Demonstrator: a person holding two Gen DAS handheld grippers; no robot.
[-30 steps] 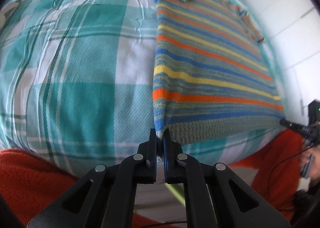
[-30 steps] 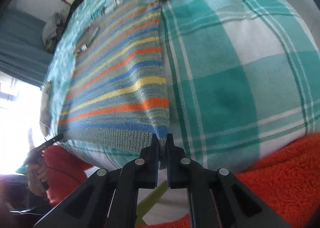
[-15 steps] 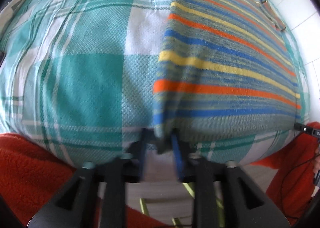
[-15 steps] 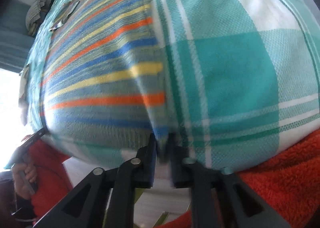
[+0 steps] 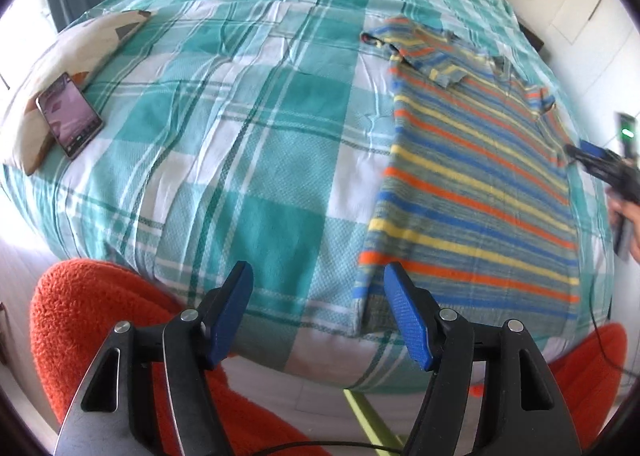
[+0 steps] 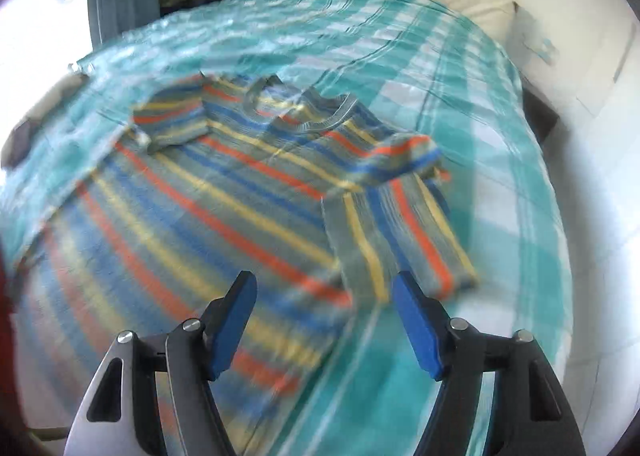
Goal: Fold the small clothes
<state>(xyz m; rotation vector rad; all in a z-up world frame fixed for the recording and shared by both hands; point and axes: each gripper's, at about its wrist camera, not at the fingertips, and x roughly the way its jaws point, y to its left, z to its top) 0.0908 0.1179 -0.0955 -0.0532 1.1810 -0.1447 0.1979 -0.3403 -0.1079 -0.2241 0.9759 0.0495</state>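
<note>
The shirt [image 5: 472,192] lies flat on the bed [image 5: 240,160], face up, its hem at the near edge of the mattress and its collar toward the far side. It is a small striped knit with short sleeves. In the right wrist view one sleeve [image 6: 400,232] lies turned in over the body, and the other sleeve [image 6: 172,120] is bunched near the collar.

Both tongs stand spread with nothing between the pads. The left gripper [image 5: 320,316] has just been opening and hangs above the near edge of the bed, the hem corner [image 5: 362,312] just beside its right pad and free of it. The right gripper [image 6: 324,320] has likewise just been opening and hovers over the lower part of the shirt; that view is smeared, so fine detail is lost.

The knit looks light, soft and limp, so it should sag and drag from any single hold, and the checked cover may ripple under it. A pinch on doubled fabric at a hem corner or a shoulder seam would likely hold best, with both corners lifted together so the fold line stays straight. It seems neither slippery nor fragile.

No container is in view. A phone [image 5: 70,118] leans on a pillow [image 5: 72,52] at the far left, well apart from the shirt.
</note>
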